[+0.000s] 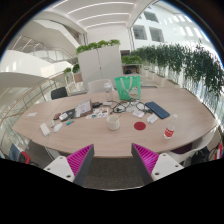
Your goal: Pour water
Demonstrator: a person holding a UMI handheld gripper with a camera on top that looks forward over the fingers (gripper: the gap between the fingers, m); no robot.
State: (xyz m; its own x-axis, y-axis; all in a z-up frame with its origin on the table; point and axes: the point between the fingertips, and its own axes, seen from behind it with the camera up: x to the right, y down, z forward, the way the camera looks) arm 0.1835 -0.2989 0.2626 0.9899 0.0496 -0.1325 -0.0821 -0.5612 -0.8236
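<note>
Bright open office space surrounds us, with white curved balconies to one side and a row of green plants [185, 62] along the other. We note a large rounded wooden table [60, 140] below and ahead of the gripper [113, 158], which hangs in the air short of the table's near edge. Its two fingers stand spread wide apart, the magenta pads [77, 158] facing each other with nothing held between them.

On the table we record a green bag [127, 87] at the far side, a dark blue flat item [158, 110] beside it, and a small red cup [169, 131] nearer the edge, well apart from the fingers. A clear glass [114, 122] stands near the table's middle, beyond the fingers. Scattered white and small items lie toward the other end; we cannot tell what they are. We cannot make out any water vessel with certainty. A white cabinet [100, 64] topped with plants stands behind the table.
</note>
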